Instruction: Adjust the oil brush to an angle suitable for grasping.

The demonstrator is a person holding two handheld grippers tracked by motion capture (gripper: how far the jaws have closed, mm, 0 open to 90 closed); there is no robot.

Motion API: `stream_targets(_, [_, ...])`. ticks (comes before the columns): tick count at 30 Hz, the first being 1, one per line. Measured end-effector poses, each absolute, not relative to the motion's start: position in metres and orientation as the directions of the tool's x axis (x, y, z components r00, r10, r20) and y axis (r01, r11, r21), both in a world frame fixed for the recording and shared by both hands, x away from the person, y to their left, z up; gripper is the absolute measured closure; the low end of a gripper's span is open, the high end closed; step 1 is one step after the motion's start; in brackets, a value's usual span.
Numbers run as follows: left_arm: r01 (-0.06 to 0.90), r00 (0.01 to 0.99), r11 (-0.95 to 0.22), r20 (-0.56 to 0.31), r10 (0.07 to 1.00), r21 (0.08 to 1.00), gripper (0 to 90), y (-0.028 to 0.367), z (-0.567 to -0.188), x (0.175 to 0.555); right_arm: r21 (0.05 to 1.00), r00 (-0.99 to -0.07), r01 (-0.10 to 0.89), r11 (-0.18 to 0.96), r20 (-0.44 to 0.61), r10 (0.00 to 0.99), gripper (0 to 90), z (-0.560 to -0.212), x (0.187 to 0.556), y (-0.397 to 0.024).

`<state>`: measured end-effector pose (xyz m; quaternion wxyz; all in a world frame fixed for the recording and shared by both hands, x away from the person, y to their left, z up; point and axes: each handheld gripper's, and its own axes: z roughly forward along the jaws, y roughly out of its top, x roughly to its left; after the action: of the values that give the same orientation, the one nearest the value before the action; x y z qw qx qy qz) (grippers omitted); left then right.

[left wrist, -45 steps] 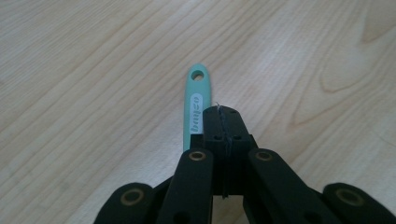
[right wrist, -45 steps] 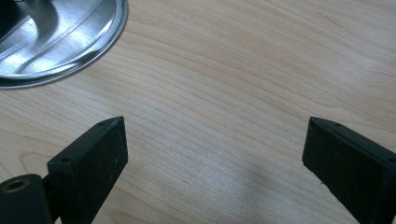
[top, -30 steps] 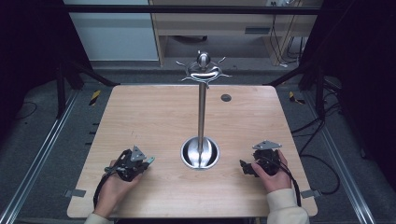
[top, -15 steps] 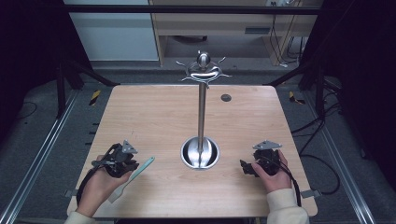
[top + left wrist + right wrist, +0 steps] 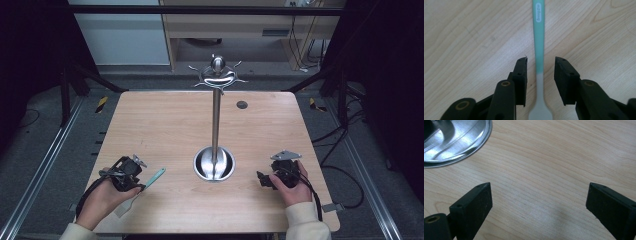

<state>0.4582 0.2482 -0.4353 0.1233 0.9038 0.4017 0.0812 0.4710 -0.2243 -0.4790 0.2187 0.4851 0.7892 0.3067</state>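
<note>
Two grippers with fingers apart, left gripper (image 5: 540, 67) just opening astride spatula (image 5: 539, 37), right gripper (image 5: 539, 202) over bare table (image 5: 165, 120).

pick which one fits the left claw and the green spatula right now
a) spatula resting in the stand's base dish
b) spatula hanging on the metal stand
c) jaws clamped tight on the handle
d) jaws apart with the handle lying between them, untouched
d: in the left gripper view the left claw has its jaws apart, having just been opening, and the green spatula lies flat on the table between them with a gap on each side.
</note>
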Motion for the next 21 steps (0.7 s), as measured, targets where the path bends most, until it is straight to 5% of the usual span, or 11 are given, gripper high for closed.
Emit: stream_targets(21, [0.713,0.684,-0.673,0.015,0.729,0.195,65.0,0.249,-0.454,0.467,0.697,-0.437,0.628,0.346,-0.052,0.898,7.4,-0.479,0.471,-0.225])
